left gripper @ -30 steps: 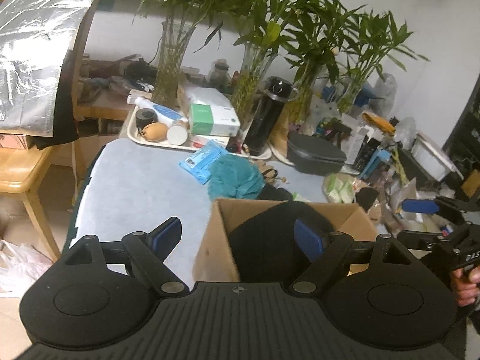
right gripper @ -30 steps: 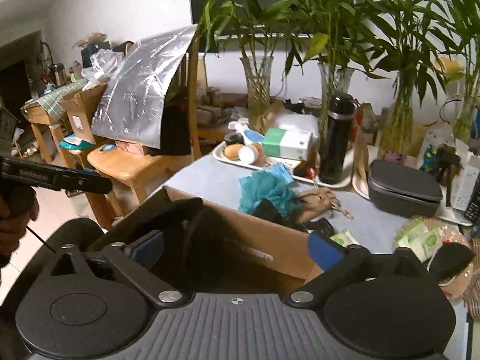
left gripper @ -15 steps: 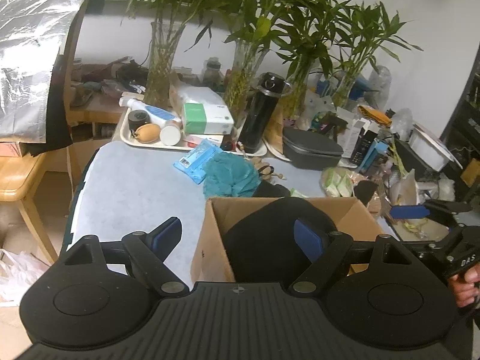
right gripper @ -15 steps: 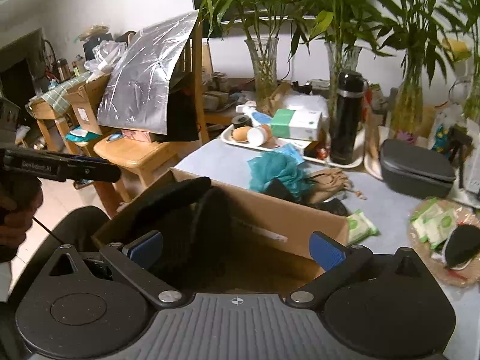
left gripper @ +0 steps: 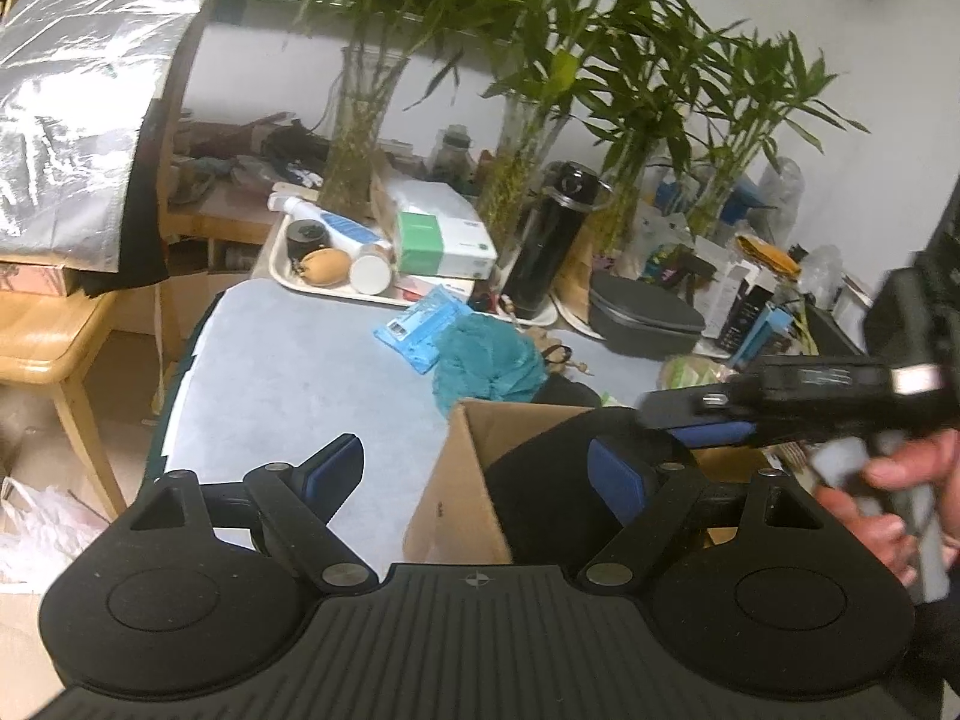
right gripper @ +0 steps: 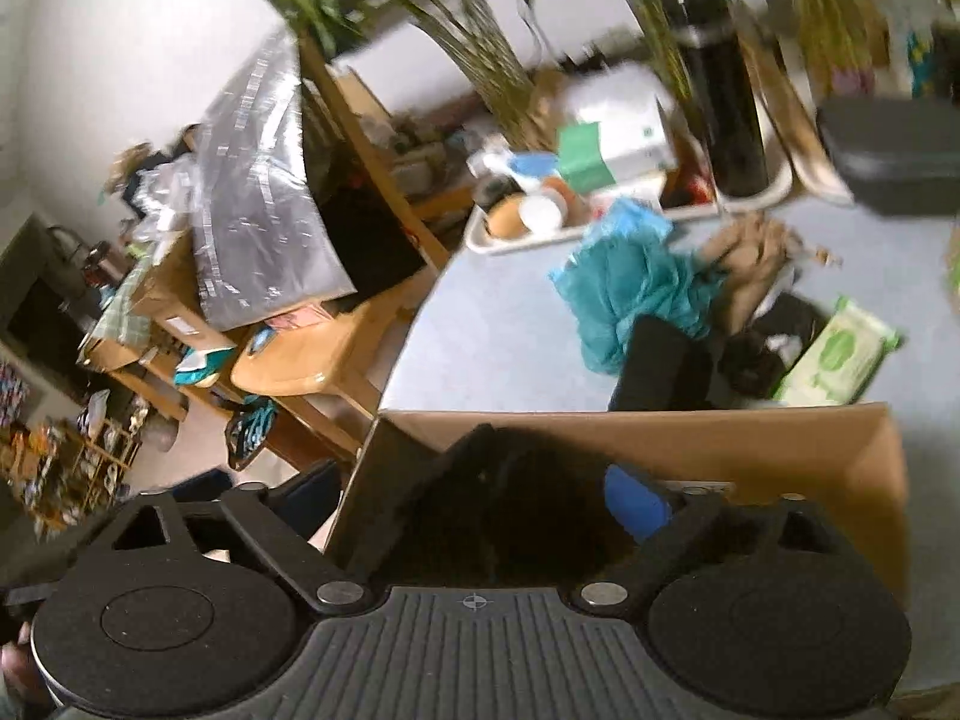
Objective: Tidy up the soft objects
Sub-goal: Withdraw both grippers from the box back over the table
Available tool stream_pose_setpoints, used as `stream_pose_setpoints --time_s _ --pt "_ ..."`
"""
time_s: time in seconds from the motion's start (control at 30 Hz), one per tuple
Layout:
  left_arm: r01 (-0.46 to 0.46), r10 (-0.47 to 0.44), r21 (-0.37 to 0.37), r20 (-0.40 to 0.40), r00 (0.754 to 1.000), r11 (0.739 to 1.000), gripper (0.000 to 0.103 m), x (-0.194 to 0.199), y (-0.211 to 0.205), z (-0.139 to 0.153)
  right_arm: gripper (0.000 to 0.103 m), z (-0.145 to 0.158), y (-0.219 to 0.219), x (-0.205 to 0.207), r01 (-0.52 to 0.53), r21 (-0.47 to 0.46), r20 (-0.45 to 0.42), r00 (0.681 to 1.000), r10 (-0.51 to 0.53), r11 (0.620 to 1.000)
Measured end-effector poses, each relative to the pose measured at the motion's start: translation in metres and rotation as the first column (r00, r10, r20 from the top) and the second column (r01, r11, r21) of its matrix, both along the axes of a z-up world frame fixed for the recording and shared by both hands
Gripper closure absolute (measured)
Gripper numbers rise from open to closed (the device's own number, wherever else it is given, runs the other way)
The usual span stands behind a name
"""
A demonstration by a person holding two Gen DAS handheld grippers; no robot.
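An open cardboard box stands on the pale blue table, with a black soft thing inside. My left gripper is open and straddles the box's left wall, one finger outside and one over the black thing. The right gripper, held by a hand, reaches in over the box from the right. In the blurred right wrist view its jaws are closing around the black thing and the box wall; I see no pad pressing. Behind the box lie a teal mesh sponge, a tan pouch and a black item.
A tray with bottles and a green-and-white carton, a black flask, glass vases of bamboo and a grey case line the table's far side. A blue packet and green wipes lie nearby. A wooden chair stands left.
The right gripper has swung in from the right and down over the box, rolling so that its view tilts, and its jaws have narrowed. The left gripper has stayed put.
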State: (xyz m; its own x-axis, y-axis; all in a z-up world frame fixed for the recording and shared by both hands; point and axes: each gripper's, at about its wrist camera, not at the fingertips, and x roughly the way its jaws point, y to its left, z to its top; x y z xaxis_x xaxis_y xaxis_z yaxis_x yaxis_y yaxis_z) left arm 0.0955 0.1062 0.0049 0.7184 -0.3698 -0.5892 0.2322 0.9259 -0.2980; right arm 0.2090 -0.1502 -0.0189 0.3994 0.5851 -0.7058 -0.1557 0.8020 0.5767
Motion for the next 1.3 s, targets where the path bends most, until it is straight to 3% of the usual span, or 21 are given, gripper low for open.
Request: stream_pose_setpoints --time_s 0.03,0.1,0.2,0.33,0.43,0.47,0.53,0.57,0.8,0.9,1.1,1.3 --pt "-0.005 0.005 -0.001 0.000 1.000 1.000 0.021 -0.001 0.002 0.000 0.023 -0.005 0.003 0.004 0.005 -0.016 -0.023 1.000 -0.006 1.000" --pt "-0.017 0.017 -0.002 -0.002 1.000 1.000 0.021 -0.002 0.006 0.001 0.060 -0.012 0.010 0.008 -0.006 -0.020 -0.066 0.998 0.005 1.000" --pt "-0.029 0.029 -0.005 -0.003 1.000 1.000 0.021 -0.004 0.012 0.001 0.077 -0.005 0.016 -0.004 -0.028 -0.066 -0.025 0.999 0.026 0.997" --pt "-0.033 0.033 -0.007 -0.004 0.999 0.999 0.021 -0.004 0.015 0.000 0.081 0.023 0.017 -0.028 -0.025 -0.089 0.119 0.992 0.035 0.996" --pt "-0.033 0.033 -0.009 -0.004 0.999 0.999 0.021 -0.003 0.015 0.000 0.081 0.046 0.024 -0.051 -0.025 -0.169 0.320 0.944 0.079 0.985" --pt "-0.033 0.033 -0.008 -0.002 0.999 0.999 0.021 -0.002 0.015 0.000 0.081 0.048 0.027 -0.057 -0.023 -0.189 0.362 0.928 0.092 0.982" --pt "-0.032 0.032 -0.008 0.001 0.999 0.999 0.021 -0.003 0.013 0.000 0.067 0.045 0.031 -0.066 -0.027 -0.209 0.433 0.894 0.117 0.978" --pt "-0.032 0.032 -0.008 0.002 0.999 0.999 0.021 -0.003 0.012 0.001 0.054 0.042 0.033 -0.067 -0.039 -0.224 0.442 0.886 0.137 0.974" --pt "-0.019 0.019 -0.007 0.014 1.000 1.000 0.021 -0.005 0.004 0.007 0.013 0.040 0.024 -0.075 -0.043 -0.269 0.434 0.887 0.160 0.962" --pt "-0.012 0.012 -0.001 0.010 1.000 1.000 0.021 -0.005 0.001 0.008 0.000 0.045 0.010 -0.077 -0.024 -0.281 0.432 0.890 0.149 0.959" --pt "-0.002 0.002 0.014 0.004 1.000 1.000 0.021 0.000 -0.005 0.009 0.000 0.044 -0.021 -0.079 0.049 -0.313 0.373 0.925 0.075 0.949" --pt "0.018 -0.018 0.031 0.006 1.000 0.999 0.021 0.005 -0.012 0.010 0.000 0.039 -0.052 -0.075 0.120 -0.349 0.344 0.939 0.008 0.929"
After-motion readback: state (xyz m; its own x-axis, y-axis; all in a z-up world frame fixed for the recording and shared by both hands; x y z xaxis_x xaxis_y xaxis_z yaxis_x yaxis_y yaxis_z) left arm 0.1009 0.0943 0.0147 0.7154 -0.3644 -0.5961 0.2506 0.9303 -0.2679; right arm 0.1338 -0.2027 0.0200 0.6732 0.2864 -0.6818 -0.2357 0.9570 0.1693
